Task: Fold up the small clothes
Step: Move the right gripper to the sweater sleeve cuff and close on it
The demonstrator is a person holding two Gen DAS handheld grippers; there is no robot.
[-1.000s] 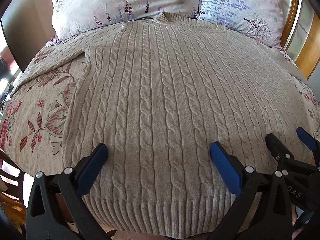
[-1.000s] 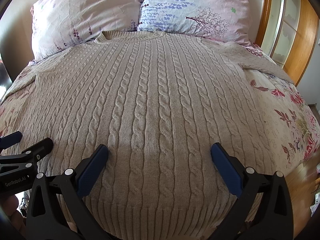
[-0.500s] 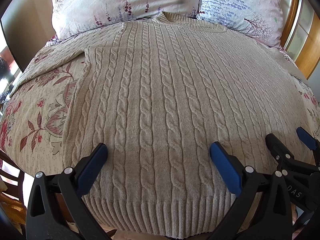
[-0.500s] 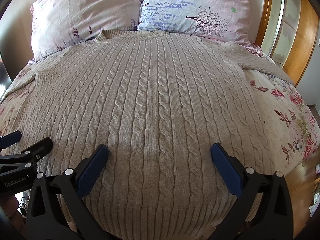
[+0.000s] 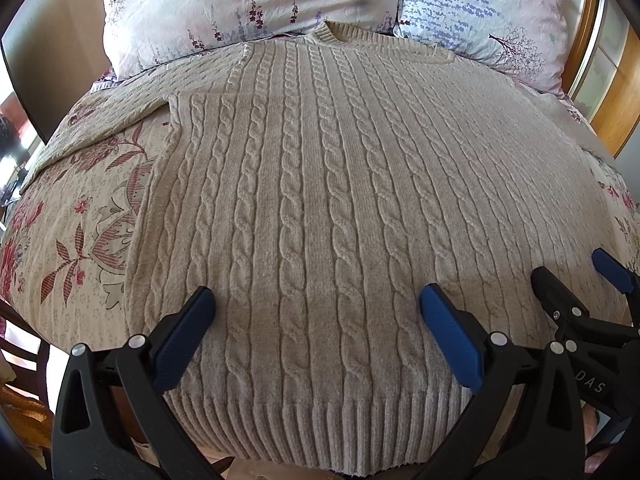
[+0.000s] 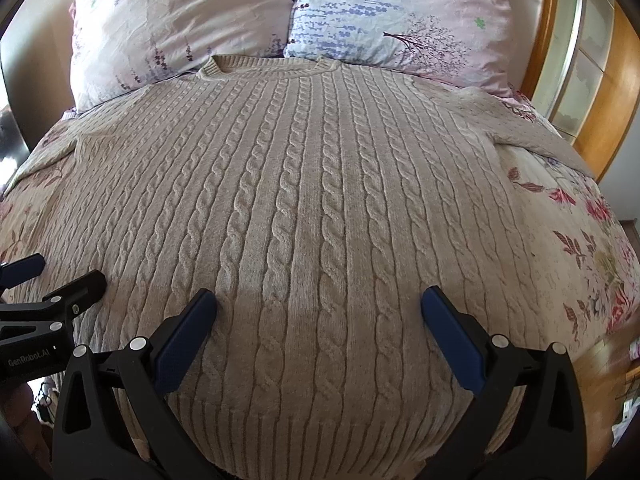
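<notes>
The beige cable-knit sweater (image 5: 320,208) lies flat on the floral bed (image 5: 72,240), ready for folding; left tool (image 5: 316,320) and right tool (image 6: 318,320) hover wide open and empty above its hem.

A beige cable-knit sweater (image 5: 320,216) lies flat, face up, spread across the view's centre: neckline at 12 o'clock, ribbed hem at 6 (sleeves stretched toward 9 and 3).

A beige cable-knit sweater (image 6: 304,200) lies flat on the bed (image 6: 568,240), collar toward two pillows (image 6: 280,16). The right gripper (image 6: 319,320) hovers over the sweater's hem, jaws spread wide with nothing between them. The left gripper (image 6: 44,280) shows beside the sweater's left edge.
</notes>
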